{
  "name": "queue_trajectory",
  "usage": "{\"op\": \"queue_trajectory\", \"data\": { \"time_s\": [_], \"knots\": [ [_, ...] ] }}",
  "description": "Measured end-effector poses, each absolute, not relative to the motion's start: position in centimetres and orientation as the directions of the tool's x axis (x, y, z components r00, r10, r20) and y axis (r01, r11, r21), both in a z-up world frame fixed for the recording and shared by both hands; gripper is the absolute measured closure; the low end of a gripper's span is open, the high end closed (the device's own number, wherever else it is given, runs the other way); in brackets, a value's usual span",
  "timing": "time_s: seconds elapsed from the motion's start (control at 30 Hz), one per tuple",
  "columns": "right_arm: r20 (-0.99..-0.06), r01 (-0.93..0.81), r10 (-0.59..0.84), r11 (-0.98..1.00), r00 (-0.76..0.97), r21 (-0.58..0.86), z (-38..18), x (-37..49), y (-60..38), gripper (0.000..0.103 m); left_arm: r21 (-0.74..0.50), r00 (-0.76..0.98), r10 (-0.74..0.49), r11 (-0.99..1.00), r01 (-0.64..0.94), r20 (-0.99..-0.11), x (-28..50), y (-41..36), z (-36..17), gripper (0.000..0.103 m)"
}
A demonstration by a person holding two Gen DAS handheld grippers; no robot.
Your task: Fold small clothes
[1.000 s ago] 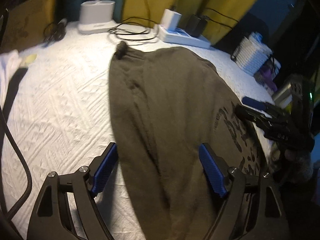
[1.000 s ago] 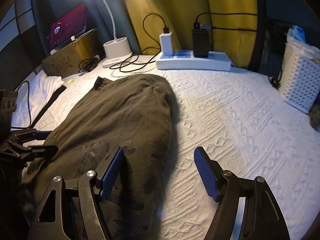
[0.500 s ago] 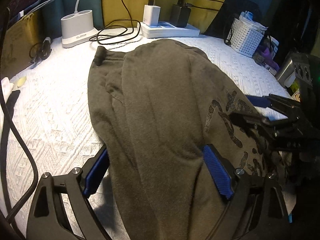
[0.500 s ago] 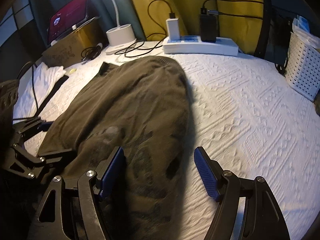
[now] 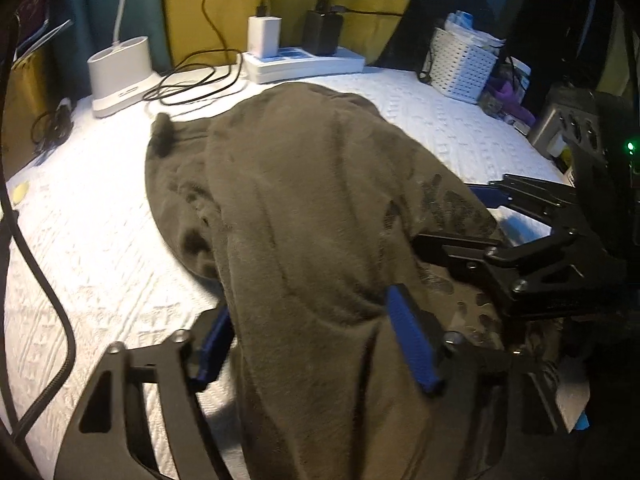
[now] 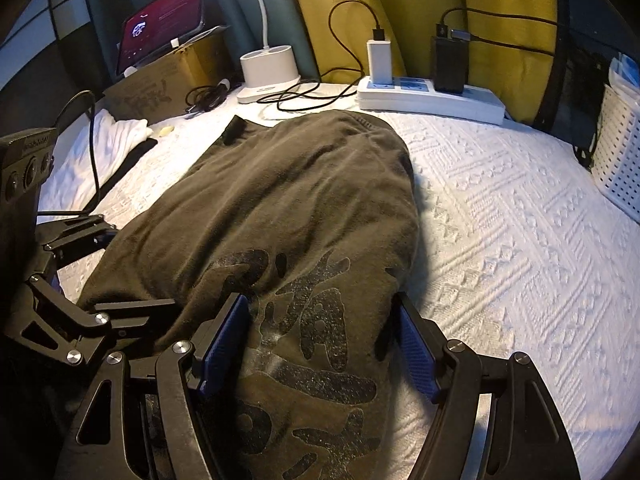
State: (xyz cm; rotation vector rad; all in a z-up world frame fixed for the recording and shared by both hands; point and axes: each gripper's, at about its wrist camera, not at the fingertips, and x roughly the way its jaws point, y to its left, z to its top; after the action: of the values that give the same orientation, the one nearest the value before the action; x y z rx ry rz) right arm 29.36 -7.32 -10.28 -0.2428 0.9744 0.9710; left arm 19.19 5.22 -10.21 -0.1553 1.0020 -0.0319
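Left wrist view shows your left claw (image 5: 316,344) straddling the near end of the olive-brown garment (image 5: 312,200), its blue pads on either side of a raised ridge of cloth. The jaws are closing, with fabric between them, but the pads do not look pressed in yet. The garment lies lengthwise on the white textured bedspread (image 5: 100,264), its far end close to the power strip (image 5: 304,65) and the charging cables (image 5: 192,84).

In the right wrist view your right claw (image 6: 320,340) stands fairly wide over the printed part of the same garment (image 6: 280,208), one pad on each side of the cloth and neither visibly pinching it.

To do this step well, let the left jaws finish closing on the full thickness of the ridge rather than just the top layer. Match it with the right claw at the same distance from the near hem, so the fold line stays straight. Lift only enough to clear the bedspread, and carry both corners forward together. Stop short of the cables so the cloth does not drag them.
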Motion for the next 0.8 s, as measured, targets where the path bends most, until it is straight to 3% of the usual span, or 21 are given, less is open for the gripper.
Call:
{"op": "queue_trajectory", "data": {
  "time_s": [0.07,0.1,0.2,0.3,0.43,0.8],
  "knots": [
    [-0.782,-0.787,0.593,0.569,0.192,0.239,-10.3,29.5,-7.3,0.039,-0.146,0.542,-0.113,0.989,-0.019,-0.833,19.4,4.6,-10.2,0.050],
    [-0.779,-0.789,0.598,0.565,0.190,0.241,-10.3,29.5,-7.3,0.052,-0.148,0.544,-0.117,0.989,-0.014,-0.831,19.4,4.5,-10.1,0.056],
    [-0.777,-0.786,0.599,0.569,0.195,0.242,-10.2,29.6,-7.3,0.065,-0.143,0.551,-0.118,0.990,-0.003,-0.826,19.6,4.1,-9.9,0.067],
    [-0.775,-0.790,0.600,0.566,0.198,0.236,-10.1,29.5,-7.3,0.078,-0.129,0.560,-0.112,0.992,0.009,-0.821,19.6,3.8,-9.5,0.070],
    [-0.765,-0.794,0.607,0.564,0.213,0.226,-9.7,29.2,-7.4,0.083,-0.130,0.576,-0.115,0.991,0.015,-0.809,19.4,3.7,-9.0,0.072],
    [-0.718,-0.784,0.632,0.588,0.293,0.198,-6.3,28.0,-9.0,0.084,-0.144,0.639,-0.144,0.988,0.052,-0.756,18.7,3.1,-6.0,0.072]
  ]
}}
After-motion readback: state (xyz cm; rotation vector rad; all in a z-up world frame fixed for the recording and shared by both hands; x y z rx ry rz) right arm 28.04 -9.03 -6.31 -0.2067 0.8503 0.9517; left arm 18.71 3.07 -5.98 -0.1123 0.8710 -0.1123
